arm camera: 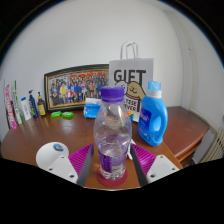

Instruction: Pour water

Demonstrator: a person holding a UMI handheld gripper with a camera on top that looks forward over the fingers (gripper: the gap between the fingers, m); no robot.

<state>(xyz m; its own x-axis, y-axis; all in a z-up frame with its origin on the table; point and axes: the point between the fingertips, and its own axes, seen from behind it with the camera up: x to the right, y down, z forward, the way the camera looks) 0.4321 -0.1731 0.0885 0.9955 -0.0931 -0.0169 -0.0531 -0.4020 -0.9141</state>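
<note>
the clear plastic water bottle [112, 135] stands upright on the wooden table [30, 142], near its front edge, and everything else is best placed from it. the tool [112, 160] has its two fingers spread apart, one on each side of the bottle's lower body, with the magenta pads [81, 157] facing inward; the bottle sits between them on its own base, and i cannot make out whether the pads touch it or leave a sliver of gap, so i would not call it clamped. the bottle is ribbed, thin-walled, with a purple cap [112, 93] and a purple label around its waist, and it looks nearly full. i judge it fairly heavy for its size, smooth and a little slippery, with walls that would dent under a hard squeeze; the labelled waist, below the shoulder, seems the steadiest place to hold. behind the bottle to the right stands a blue detergent jug [153, 113], rigid and glossy. directly behind is a white paper gift bag [130, 72] with handles. behind to the left leans a framed photograph [74, 88], and farther left are some toothbrush packs [14, 103].
</note>
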